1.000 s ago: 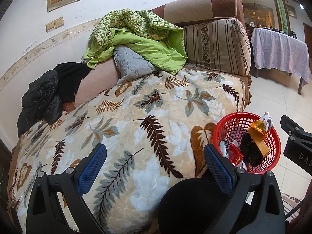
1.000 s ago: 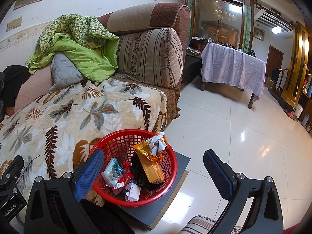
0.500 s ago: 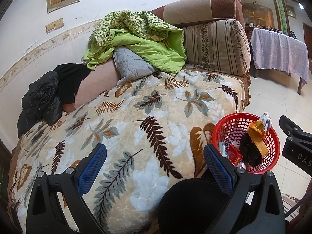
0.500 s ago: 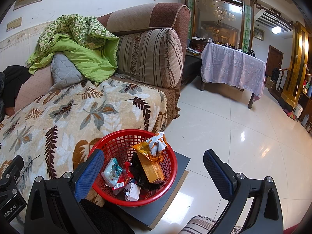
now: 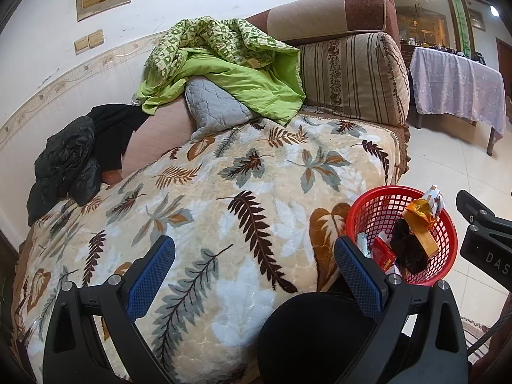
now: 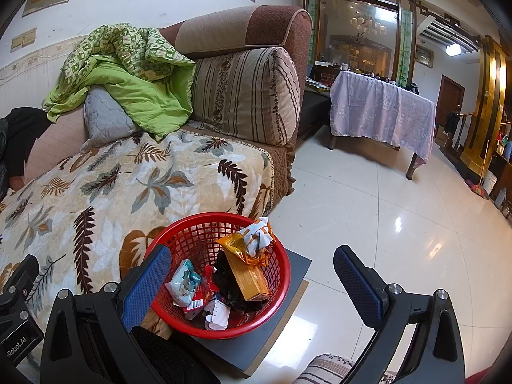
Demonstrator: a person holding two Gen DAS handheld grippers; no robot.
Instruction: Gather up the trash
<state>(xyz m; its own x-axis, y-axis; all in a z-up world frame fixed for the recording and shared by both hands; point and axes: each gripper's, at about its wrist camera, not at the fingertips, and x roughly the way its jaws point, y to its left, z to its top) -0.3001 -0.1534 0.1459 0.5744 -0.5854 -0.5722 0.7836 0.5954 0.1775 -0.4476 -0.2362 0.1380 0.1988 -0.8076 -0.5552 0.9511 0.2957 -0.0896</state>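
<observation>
Right wrist view puts the red basket (image 6: 220, 275) low in the frame, left of centre, sitting on a dark grey board (image 6: 288, 291) just beside the sofa's leaf-print blanket (image 6: 128, 192); it already holds an orange box (image 6: 248, 275), a crumpled wrapper (image 6: 259, 236), a pale packet (image 6: 184, 283) and other scraps. The right claw (image 6: 252, 283) has its blue pads wide apart and grips nothing, its left pad overlapping the basket's near rim in the picture. In the left wrist view the left claw (image 5: 254, 280) is likewise spread and empty above the blanket, with the basket (image 5: 400, 233) at lower right. No loose litter shows on the blanket or the tiled floor (image 6: 400, 240) in either view, so the step in hand is probably a search for what remains. To do it well, sweep the cameras slowly over the folds of the green quilt (image 5: 224, 73) and the black jacket (image 5: 67, 166) at far left, where small pieces could hide, keep both claws parted for a quick pick, and avoid nudging the basket, which stands near the board's edge
</observation>
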